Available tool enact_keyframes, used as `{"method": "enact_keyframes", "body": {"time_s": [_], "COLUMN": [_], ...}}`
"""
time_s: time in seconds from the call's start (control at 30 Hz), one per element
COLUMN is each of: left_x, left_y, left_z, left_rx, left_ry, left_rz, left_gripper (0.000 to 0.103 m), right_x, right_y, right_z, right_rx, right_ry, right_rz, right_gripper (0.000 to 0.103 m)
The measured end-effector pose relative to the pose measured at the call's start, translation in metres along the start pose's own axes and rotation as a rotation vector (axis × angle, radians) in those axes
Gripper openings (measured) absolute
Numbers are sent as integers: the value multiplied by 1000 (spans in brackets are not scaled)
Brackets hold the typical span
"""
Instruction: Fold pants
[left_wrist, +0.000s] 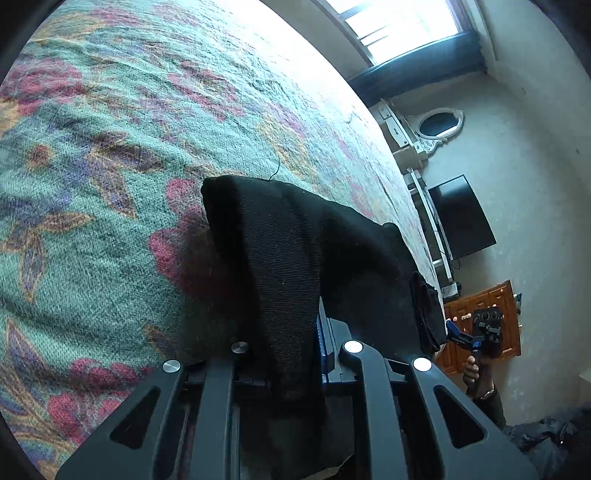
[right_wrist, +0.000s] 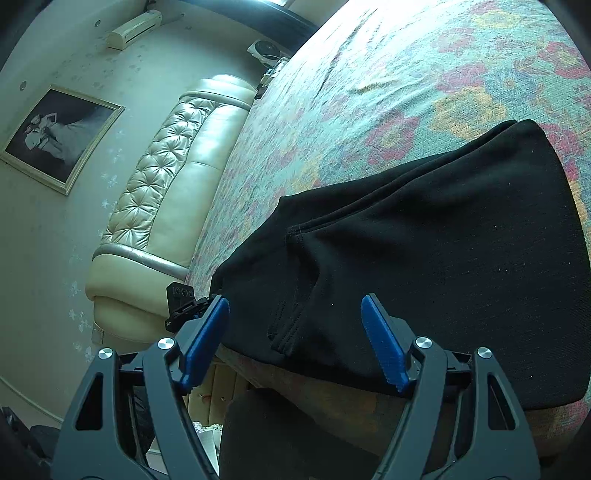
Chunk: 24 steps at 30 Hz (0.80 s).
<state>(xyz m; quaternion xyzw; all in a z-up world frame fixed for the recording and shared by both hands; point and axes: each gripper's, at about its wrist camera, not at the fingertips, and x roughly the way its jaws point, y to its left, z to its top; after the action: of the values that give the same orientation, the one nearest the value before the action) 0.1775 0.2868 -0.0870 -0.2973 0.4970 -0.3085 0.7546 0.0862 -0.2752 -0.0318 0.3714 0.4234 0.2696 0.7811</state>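
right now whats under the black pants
The black pants lie on the floral bedspread, near the bed's edge. The left gripper is clamped on one fabric end. Whatever lies beneath the pants is covered.

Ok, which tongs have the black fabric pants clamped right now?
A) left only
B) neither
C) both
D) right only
A: the left tongs are shut on a lifted fold of the black fabric pants, while the right tongs stand open with blue pads apart at the pants' edge.

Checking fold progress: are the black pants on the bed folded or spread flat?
Folded. In the right wrist view the black pants lie in stacked layers with a hem on top, near the floral bedspread's edge.
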Motion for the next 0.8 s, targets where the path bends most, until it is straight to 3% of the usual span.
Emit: {"method": "enact_keyframes", "body": {"time_s": [0.17,0.23,0.47,0.6,0.8], "left_x": [-10,-15,-1,34,131], "left_y": [-44,-69,-199,-266,-334], "left_z": [5,8,20,19,2], "left_rx": [30,44,183,240,307], "left_ry": [-43,-60,-22,24,122], "left_rz": [10,-29,-93,-116,-60], "left_gripper": [15,15,15,15,15], "right_x": [-4,-7,-27,-42,-64], "right_y": [2,4,4,6,-8], "right_z": [0,0,1,0,-3], "right_rx": [-5,-13,-39,-78,-77], "right_ry": [-7,-8,10,29,58], "right_rz": [15,23,27,18,24], "right_gripper": [74,74,74,74,74]}}
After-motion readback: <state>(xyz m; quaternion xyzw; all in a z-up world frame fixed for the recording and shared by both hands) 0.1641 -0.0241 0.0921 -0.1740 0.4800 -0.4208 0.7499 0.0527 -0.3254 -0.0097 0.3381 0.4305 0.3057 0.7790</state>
